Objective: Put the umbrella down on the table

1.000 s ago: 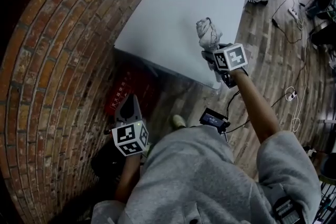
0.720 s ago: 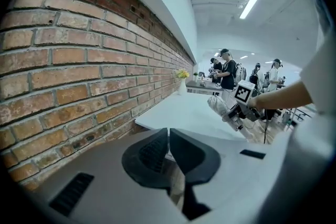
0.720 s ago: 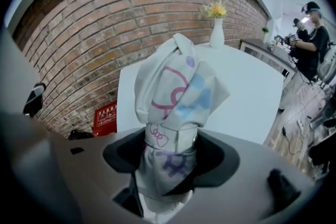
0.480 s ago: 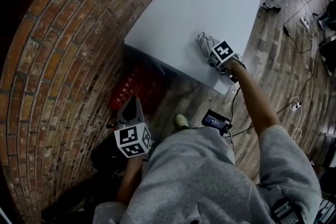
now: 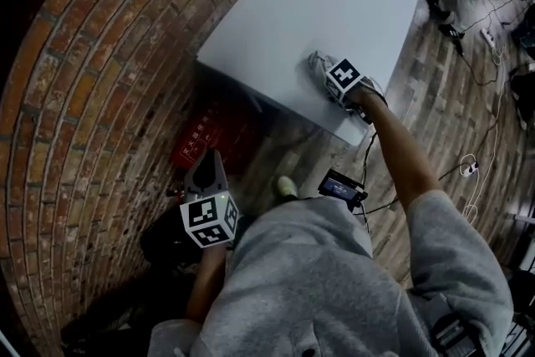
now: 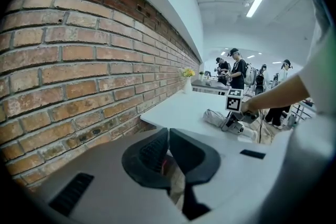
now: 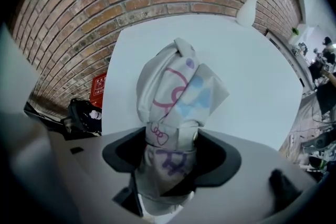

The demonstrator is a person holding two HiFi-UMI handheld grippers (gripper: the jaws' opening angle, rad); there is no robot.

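On the white table (image 5: 276, 12), toward 5 o'clock, the right gripper (image 7: 170, 152) clamped the folded umbrella (image 7: 176, 86); the left gripper (image 6: 168, 134) hung pinched together, empty.

Nothing here can be read with certainty. A red sign (image 5: 194, 145), below and left of the bench (image 5: 276, 21) in the head view, carries white characters too small to make out. The umbrella (image 7: 176, 97) bears pink line drawings and purple marks that do not read as words. The cubes on the left tool (image 6: 169, 136) and the right tool (image 7: 176, 152) show only black-and-white square patterns.
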